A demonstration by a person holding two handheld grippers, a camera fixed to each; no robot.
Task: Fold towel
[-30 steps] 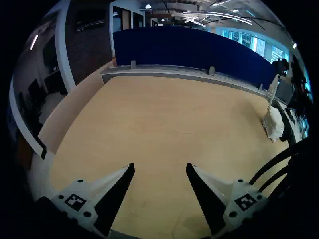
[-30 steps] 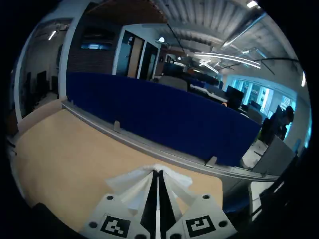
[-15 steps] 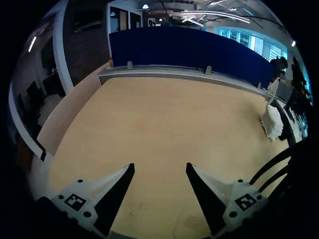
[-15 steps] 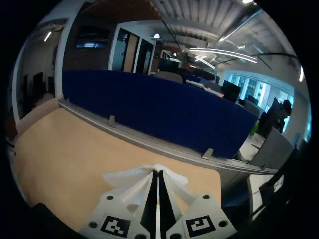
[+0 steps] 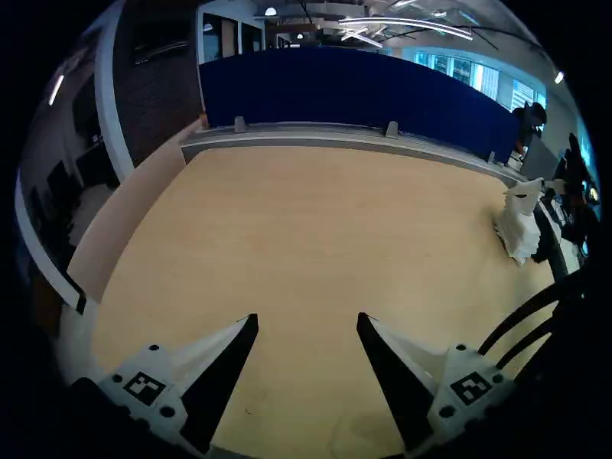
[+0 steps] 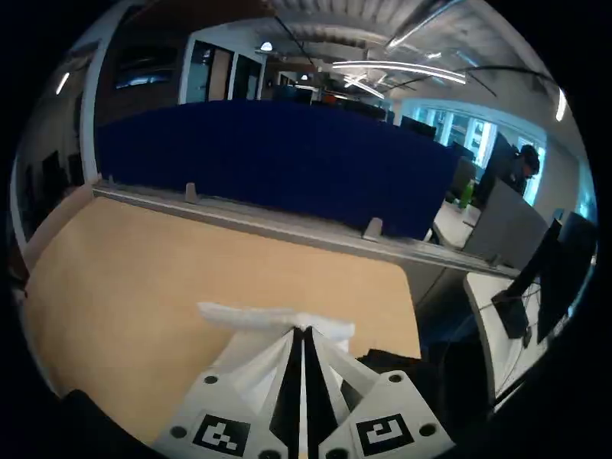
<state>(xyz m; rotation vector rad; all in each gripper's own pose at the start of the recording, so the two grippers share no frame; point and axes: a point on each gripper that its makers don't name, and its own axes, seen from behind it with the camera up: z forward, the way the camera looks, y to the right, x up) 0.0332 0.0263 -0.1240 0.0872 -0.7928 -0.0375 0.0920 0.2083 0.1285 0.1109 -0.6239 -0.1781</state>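
In the left gripper view, our left gripper [image 5: 306, 317] hangs over the wooden table [image 5: 306, 222] with its two fingers spread wide and nothing between them; beyond the fingers we see a broad stretch of tabletop; far off, at the table's right edge, the white towel [image 5: 520, 226] hangs in a bunched, drooping heap, its top drawn up to a point and its lower folds seeming to rest on the table near the rim; behind the table runs a grey rail [image 5: 336, 138], and behind that stands a dark blue divider [image 5: 344, 84]; in the right gripper view, our right gripper [image 6: 304, 331] has its fingers pressed together, and at their tips they pinch an edge of the towel, which spreads as a flat white strip to both sides of the tips, above the table near its right end; farther on we see the rail and the divider, and past them a dark monitor [image 6: 566, 260] off to the right
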